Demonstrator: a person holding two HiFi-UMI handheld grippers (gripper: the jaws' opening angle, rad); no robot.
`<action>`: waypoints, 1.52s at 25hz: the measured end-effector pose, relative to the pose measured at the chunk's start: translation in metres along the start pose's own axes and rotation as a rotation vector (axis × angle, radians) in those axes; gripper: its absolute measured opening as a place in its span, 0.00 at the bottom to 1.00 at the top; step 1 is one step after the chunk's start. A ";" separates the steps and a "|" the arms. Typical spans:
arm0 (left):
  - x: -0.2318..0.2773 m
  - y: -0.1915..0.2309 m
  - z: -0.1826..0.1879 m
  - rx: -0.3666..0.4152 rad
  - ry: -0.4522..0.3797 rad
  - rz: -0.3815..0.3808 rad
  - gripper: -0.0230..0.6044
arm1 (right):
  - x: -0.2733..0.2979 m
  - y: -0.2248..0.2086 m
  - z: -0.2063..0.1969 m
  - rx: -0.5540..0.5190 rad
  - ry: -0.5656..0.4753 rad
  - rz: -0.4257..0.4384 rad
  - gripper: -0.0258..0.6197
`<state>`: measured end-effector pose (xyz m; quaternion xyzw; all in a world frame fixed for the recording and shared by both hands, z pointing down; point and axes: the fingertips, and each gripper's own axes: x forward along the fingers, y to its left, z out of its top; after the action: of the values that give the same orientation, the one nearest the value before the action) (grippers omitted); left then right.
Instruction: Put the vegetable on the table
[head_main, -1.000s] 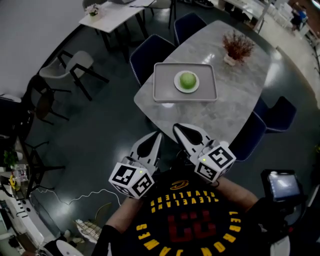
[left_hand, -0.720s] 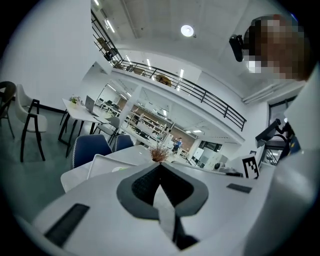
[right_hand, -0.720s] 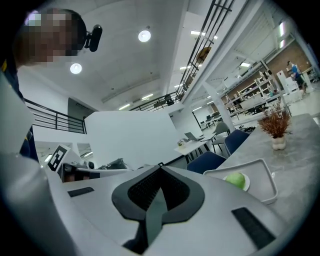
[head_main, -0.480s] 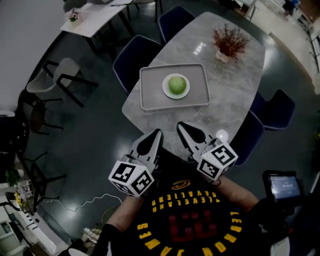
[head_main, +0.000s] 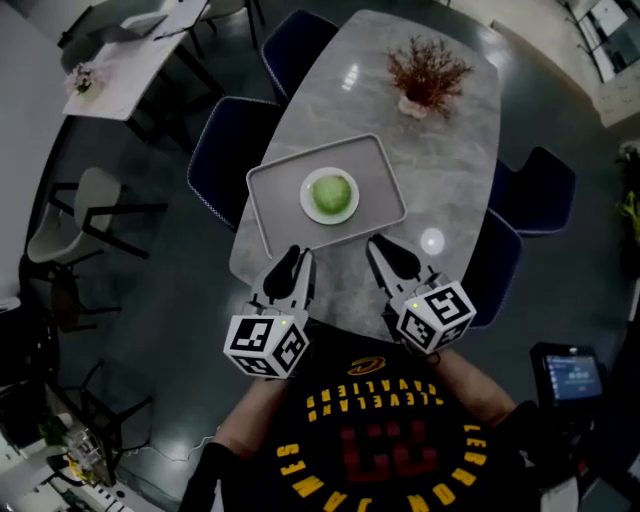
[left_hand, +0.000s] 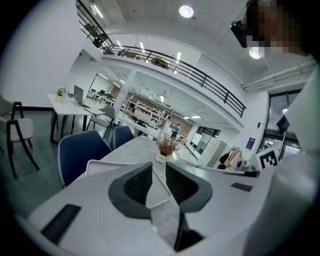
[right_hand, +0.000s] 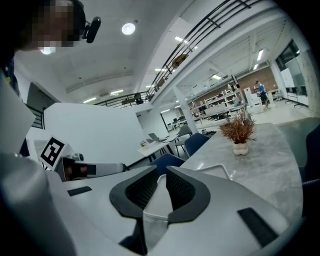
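A round green vegetable (head_main: 331, 194) lies on a small white plate (head_main: 307, 203) in a grey tray (head_main: 275, 195) on the marble table (head_main: 450, 170). My left gripper (head_main: 295, 258) hovers at the tray's near edge, jaws close together with nothing between them. My right gripper (head_main: 383, 250) sits just short of the tray's near right corner, also shut and empty. In the left gripper view the left gripper (left_hand: 159, 167) points along the table towards the tray rim (left_hand: 100, 165). The right gripper (right_hand: 161, 172) faces the tray rim (right_hand: 222, 170); the vegetable is hidden behind both sets of jaws.
A potted red plant (head_main: 422, 75) stands at the table's far end. Blue chairs flank the table on the left (head_main: 225, 150) and right (head_main: 535, 190). A white side table (head_main: 130, 50) and grey chair (head_main: 90, 205) stand further left. A screen device (head_main: 570, 375) hangs at lower right.
The person has stepped up to the table: the tray and vegetable now lie much nearer the grippers, whose tips have gone from off the table to over its near edge.
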<state>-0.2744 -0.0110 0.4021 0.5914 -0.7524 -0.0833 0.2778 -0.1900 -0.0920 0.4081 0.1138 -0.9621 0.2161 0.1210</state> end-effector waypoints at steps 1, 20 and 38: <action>0.008 0.006 -0.001 0.000 0.020 -0.006 0.15 | 0.003 -0.008 -0.003 0.002 0.008 -0.032 0.13; 0.124 0.116 -0.072 -0.128 0.470 -0.053 0.16 | 0.092 -0.113 -0.103 0.198 0.316 -0.273 0.16; 0.171 0.154 -0.136 -0.199 0.665 -0.028 0.16 | 0.123 -0.159 -0.159 0.336 0.496 -0.394 0.16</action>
<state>-0.3590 -0.0996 0.6397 0.5665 -0.6008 0.0374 0.5628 -0.2341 -0.1823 0.6445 0.2596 -0.8140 0.3647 0.3700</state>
